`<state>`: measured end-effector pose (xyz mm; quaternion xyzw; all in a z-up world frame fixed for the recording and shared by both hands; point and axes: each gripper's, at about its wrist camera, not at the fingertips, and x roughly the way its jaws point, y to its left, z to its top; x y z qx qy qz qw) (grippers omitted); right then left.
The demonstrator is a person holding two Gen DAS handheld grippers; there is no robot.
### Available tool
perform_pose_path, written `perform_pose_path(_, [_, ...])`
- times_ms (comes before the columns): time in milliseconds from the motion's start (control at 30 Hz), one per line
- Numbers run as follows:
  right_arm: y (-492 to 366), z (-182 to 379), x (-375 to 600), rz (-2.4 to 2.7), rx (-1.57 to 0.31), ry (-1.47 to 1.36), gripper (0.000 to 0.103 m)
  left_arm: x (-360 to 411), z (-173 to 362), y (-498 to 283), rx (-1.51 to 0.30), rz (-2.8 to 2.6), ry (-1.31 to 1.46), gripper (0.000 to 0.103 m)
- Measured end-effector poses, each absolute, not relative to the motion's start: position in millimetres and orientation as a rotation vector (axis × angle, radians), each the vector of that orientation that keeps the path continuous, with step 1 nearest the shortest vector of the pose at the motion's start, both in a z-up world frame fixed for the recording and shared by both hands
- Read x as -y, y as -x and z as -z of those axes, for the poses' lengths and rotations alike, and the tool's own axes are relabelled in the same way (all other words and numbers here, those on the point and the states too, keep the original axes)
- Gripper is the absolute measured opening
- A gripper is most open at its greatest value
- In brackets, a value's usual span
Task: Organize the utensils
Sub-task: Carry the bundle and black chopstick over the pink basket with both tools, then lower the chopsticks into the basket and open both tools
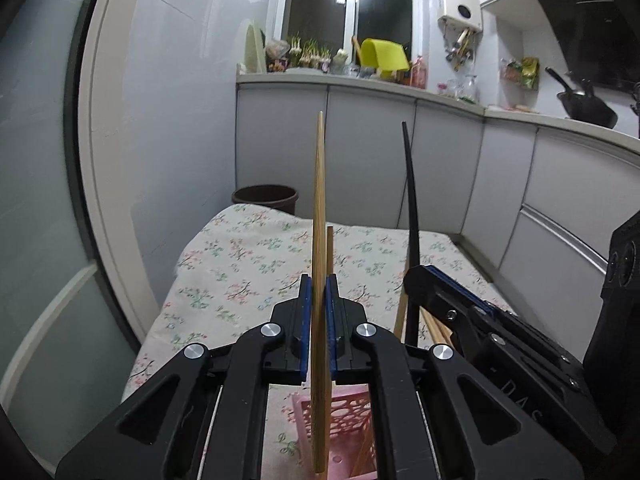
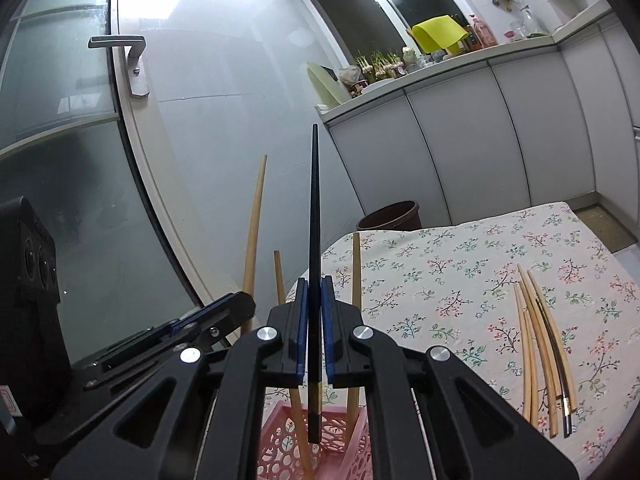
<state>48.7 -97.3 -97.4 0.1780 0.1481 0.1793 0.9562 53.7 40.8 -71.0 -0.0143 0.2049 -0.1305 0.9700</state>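
Left gripper [image 1: 319, 312] clamps a wooden chopstick [image 1: 319, 240] — right gripper [image 2: 314, 312] a black chopstick [image 2: 315, 240] (stiff, light, slippery; grip mid-length).

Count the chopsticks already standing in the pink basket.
2 bamboo chopsticks stand in the pink basket: one on the left, one on the right. The grippers cover much of the basket, so more may be hidden.

Little can be read here — only faint raised letters, "DAS", on the black body of the right gripper [image 1: 416, 276] as the left wrist view shows it, the rest of the word out of sight. The packets and bottles on the counter are too blurred to read.
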Motion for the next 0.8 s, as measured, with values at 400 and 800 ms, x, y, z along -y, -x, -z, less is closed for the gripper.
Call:
perform_pose_path(400, [-41.2,110.0,98.2,-0.376,-0.291,-0.386,0.007,-41.1,90.6,-50.3,-0.369,0.321,0.070,0.006])
perform_pose_path(800, [-39.1,111.2,104.4,-0.378,-0.282,-0.416,0.007,-58.7,106.5,-52.7,-0.386,0.418,0.122,0.007])
